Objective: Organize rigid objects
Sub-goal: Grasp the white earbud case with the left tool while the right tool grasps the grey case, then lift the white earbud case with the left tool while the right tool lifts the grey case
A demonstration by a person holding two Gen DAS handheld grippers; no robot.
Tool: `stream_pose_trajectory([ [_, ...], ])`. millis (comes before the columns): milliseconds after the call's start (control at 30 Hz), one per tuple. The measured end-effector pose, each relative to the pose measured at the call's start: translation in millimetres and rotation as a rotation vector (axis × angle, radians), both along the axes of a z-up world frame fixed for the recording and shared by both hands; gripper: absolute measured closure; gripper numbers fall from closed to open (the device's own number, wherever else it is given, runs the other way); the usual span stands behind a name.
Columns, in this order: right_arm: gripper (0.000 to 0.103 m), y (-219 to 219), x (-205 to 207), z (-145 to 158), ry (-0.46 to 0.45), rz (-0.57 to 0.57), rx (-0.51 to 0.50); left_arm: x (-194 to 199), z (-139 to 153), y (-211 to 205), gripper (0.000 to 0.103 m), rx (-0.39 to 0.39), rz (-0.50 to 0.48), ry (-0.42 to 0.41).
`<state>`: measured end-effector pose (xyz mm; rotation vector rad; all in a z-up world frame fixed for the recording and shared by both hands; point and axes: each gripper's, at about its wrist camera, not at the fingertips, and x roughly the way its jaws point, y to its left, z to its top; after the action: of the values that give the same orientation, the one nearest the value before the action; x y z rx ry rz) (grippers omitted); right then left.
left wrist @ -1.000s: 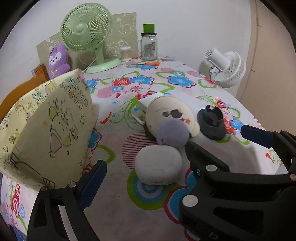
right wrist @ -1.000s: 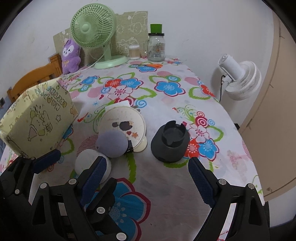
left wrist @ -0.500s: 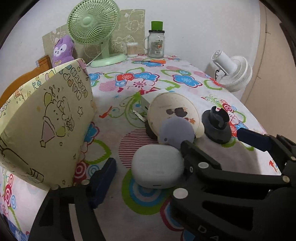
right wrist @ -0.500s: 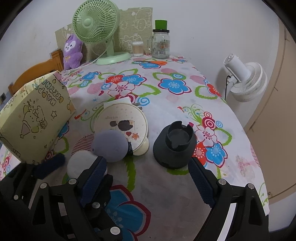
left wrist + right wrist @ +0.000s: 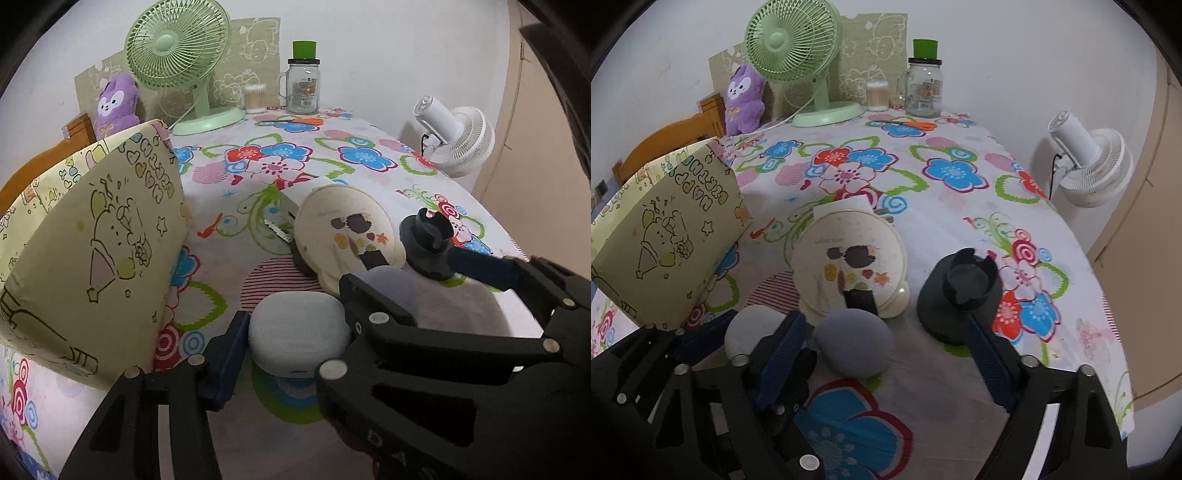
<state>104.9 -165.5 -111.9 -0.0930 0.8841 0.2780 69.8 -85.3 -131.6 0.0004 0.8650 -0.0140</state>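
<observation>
A white rounded case [image 5: 299, 334] lies on the flowered tablecloth, with my left gripper [image 5: 295, 325] open around it; its left finger is close to the case and I cannot tell if it touches. The case also shows in the right wrist view [image 5: 750, 328]. A grey-lilac puck [image 5: 853, 341] lies between the fingers of my open right gripper [image 5: 886, 354]. Behind it stand a round cream mirror [image 5: 849, 264] on a black stand and a dark grey cup-shaped holder [image 5: 960, 295]. In the left wrist view the right gripper's arm hides most of the puck.
A yellow cartoon-print box [image 5: 88, 254] stands open-topped at the left, close to the left gripper. A green fan [image 5: 798, 55], purple plush [image 5: 742, 99], glass jar [image 5: 923, 88] and cotton swabs sit at the back. A white fan [image 5: 1089, 166] stands off the table's right edge.
Both grippers have moved forward and down. The left gripper's fingers now straddle the white case; the right gripper's fingers now straddle the grey-lilac puck.
</observation>
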Motion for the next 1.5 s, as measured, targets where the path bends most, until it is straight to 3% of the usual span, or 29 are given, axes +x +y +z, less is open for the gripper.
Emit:
stream_pose_trajectory([
  [167, 0.028, 0.8, 1.2, -2.9, 0.025, 0.005, 0.029, 0.0, 0.1, 1.0, 0.046, 0.001, -0.006, 0.001],
  [267, 0.047, 1.7, 1.6, -4.2, 0.035, 0.012, 0.037, -0.7, 0.5, 1.0, 0.046, 0.007, -0.012, 0.004],
  [467, 0.054, -0.2, -0.4, -6.1, 0.058, -0.003, 0.055, -3.5, 1.7, -1.8, 0.046, 0.02, -0.018, 0.007],
  [833, 0.047, -8.4, -10.6, -5.5, 0.071, -0.023, 0.024, -13.9, 2.1, -7.3, 0.046, 0.031, -0.059, 0.006],
  [1033, 0.049, -8.7, -11.0, -6.7, 0.068, -0.045, 0.016, -12.5, 2.1, -6.4, 0.046, 0.022, -0.063, 0.013],
  [1100, 0.054, -9.2, -10.9, -6.5, 0.067, -0.05, 0.019, -11.1, 2.2, -6.6, 0.046, 0.006, -0.072, 0.022],
  [1500, 0.054, -15.7, -14.2, 1.7, 0.063, -0.08, 0.021, -10.7, 9.2, -12.9, 0.046, 0.006, -0.1, 0.011],
])
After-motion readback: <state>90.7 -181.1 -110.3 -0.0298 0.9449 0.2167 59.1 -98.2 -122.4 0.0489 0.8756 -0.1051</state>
